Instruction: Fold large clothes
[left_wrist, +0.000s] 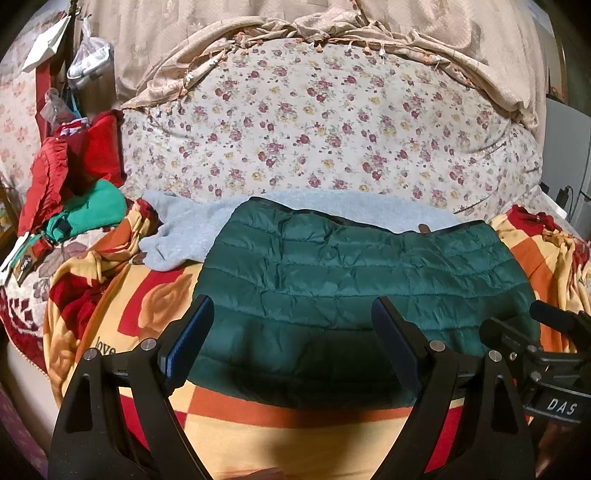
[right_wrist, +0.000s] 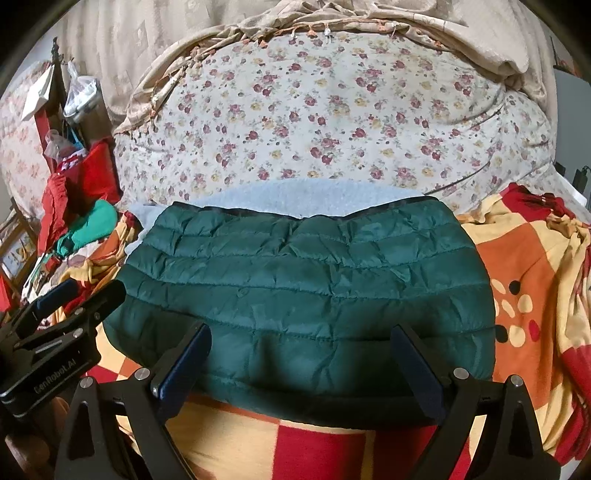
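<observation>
The left gripper (left_wrist: 293, 325) is hovering with its blue-padded fingers (left_wrist: 192, 332) standing wide apart and nothing between them, poised over the near edge of the green quilted jacket (left_wrist: 351, 280); the right gripper (right_wrist: 303, 354) is doing the same, fingers (right_wrist: 184, 354) spread wide and gripping nothing, hanging over the jacket's near hem; each gripper is showing at the edge of the other's view, the right one (left_wrist: 550, 332) peeking in beside the left, the left one (right_wrist: 70, 306) beside the right; the jacket is lying folded into a flat, broad rectangle, dark trim running along its far edge, resting on the orange, red and yellow checked blanket (left_wrist: 258, 424) that is covering the bed; just behind it, partly under its far edge, a pale blue fleece garment (left_wrist: 184, 236) is spreading out; beyond that a floral duvet (left_wrist: 314, 129) is bulging up, with a beige fringed cloth (left_wrist: 295, 26) draped over its top; off to the left a heap of red and turquoise clothes (left_wrist: 85, 184) is sitting well apart from the jacket
</observation>
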